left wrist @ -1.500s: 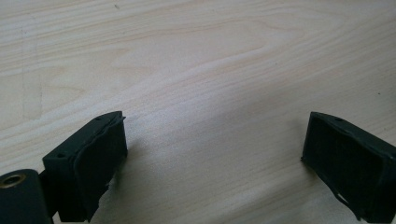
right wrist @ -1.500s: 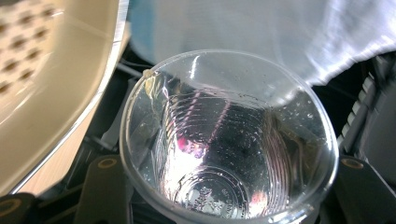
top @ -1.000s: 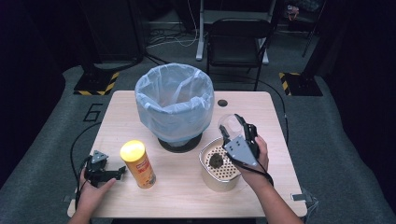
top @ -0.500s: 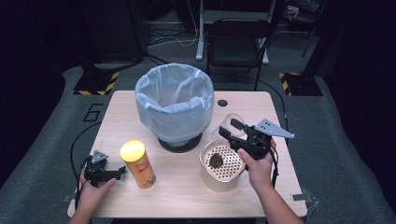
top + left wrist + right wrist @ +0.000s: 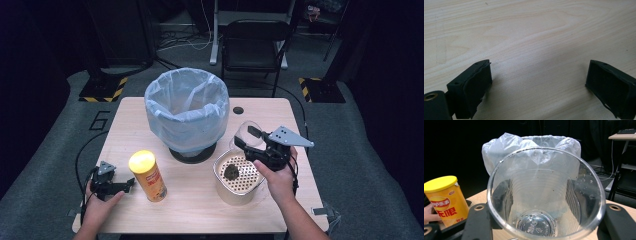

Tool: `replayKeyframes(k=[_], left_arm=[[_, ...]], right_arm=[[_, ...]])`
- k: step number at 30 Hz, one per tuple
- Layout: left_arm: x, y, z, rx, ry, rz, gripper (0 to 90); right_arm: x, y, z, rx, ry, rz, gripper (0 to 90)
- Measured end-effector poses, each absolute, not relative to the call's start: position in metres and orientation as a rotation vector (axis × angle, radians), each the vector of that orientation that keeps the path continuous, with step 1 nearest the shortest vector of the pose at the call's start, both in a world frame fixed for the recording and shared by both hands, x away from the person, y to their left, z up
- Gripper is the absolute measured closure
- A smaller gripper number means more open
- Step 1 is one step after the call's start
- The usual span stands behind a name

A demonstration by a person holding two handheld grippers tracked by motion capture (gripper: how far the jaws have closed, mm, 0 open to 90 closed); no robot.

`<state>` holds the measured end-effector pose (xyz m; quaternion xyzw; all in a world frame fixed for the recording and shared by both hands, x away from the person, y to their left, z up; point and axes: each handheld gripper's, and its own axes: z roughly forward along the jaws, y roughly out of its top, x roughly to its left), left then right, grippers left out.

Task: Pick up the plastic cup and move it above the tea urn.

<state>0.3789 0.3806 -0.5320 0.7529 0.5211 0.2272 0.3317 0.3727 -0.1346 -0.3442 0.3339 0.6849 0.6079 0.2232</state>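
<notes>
A black chair [image 5: 256,46] is standing behind the table [image 5: 200,210]. Cables [image 5: 192,42] are lying across the floor. Striped floor plates [image 5: 102,91] are flanking it.

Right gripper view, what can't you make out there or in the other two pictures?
- Clear cup: its bottom edge is cut off by the right gripper view's lower border; its wall blurs the bin bag behind.
- Yellow can: label partly cut off by that view's left edge.
- Dark lump in the strainer, high view: too small to identify.
- Left gripper: its view shows bare table, so nothing about its surroundings.

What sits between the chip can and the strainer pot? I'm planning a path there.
Bare tabletop in the high view separates the chip can from the strainer pot.
</notes>
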Motion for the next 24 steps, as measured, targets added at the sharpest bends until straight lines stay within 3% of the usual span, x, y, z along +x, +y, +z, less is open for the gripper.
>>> replayKeyframes(k=[16, 24], left_arm=[[0.379, 0.381, -0.532, 1.968, 1.361, 0.595, 6.2], [0.379, 0.381, -0.532, 1.968, 1.36, 0.597, 6.2]], right_arm=[[0.379, -0.127, -0.285, 0.822, 1.885, 1.641, 38.3], [0.413, -0.102, -0.247, 0.789, 1.897, 1.622, 37.6]])
